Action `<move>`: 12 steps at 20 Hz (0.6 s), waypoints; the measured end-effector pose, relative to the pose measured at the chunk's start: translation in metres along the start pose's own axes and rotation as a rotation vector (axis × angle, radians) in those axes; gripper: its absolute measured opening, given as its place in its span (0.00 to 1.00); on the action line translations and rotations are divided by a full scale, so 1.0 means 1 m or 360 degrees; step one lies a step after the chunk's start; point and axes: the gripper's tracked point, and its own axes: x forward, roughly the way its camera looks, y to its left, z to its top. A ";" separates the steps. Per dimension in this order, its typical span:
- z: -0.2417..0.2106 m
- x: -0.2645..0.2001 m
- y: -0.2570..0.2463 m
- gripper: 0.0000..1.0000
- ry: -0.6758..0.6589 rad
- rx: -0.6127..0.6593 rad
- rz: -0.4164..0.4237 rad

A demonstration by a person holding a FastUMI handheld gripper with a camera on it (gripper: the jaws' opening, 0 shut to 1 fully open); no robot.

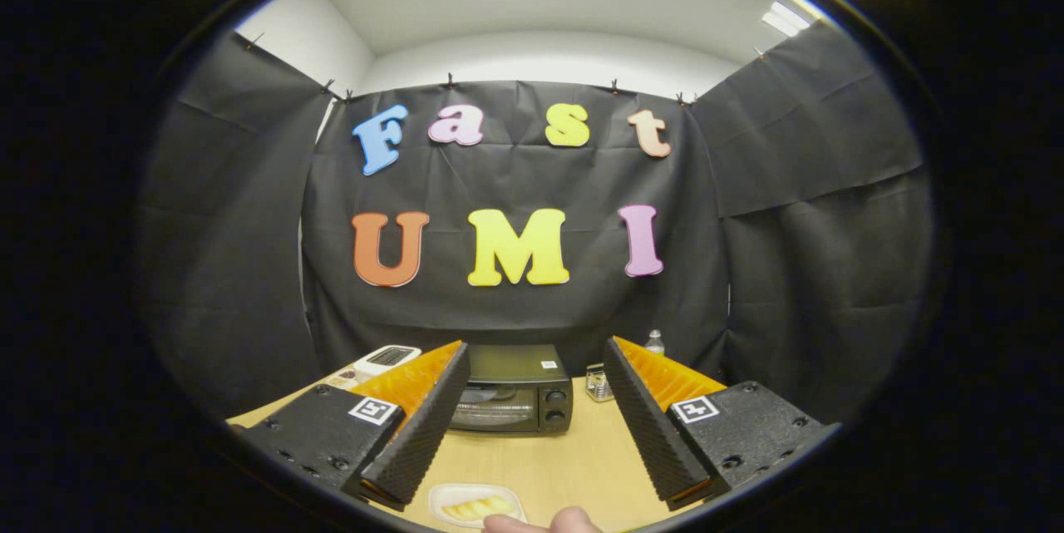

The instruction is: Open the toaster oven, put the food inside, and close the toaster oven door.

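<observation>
At the far left of the bench (549, 466), beyond the left finger, a white device (386, 358) with a dark panel lies flat near the cloth wall, with a small flat item just in front of it, too small to tell.

The jaws (532, 408) are spread wide and hold nothing; neither finger touches anything, and both hang above the bench. The left finger (420, 425) angles inward toward the middle, its ribbed pad facing the gap.

Seen through the gap, well beyond the fingertips, the oven (515, 390) sits on the bench against the back wall. Its door is shut, glass front facing the jaws, with two knobs stacked on its right side.

Close in, below the gap and nearer than the fingertips, a white plate (475, 504) lies on the bench with pale yellow food (478, 508) on it. Just right of the plate, a fingertip (544, 521) of a person's hand shows at the bench's near side, touching or nearly touching the plate's rim.

Right of the oven, a small clear container (597, 383) stands just beside it. The right finger (644, 425) mirrors the left. Beyond it, near the wall, stands a bottle (655, 342).
</observation>
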 end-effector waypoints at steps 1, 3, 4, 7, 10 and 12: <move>-0.001 0.009 0.004 1.00 0.0011 -0.0004 0.0011; -0.003 0.027 0.010 1.00 0.0028 -0.0001 0.0020; -0.003 0.039 0.014 1.00 0.0033 -0.0008 0.0020; -0.006 0.081 0.025 1.00 0.0062 -0.0046 0.0012; -0.020 0.129 0.048 1.00 0.0133 -0.0045 0.0063; -0.035 0.164 0.063 1.00 0.0190 -0.0042 0.0090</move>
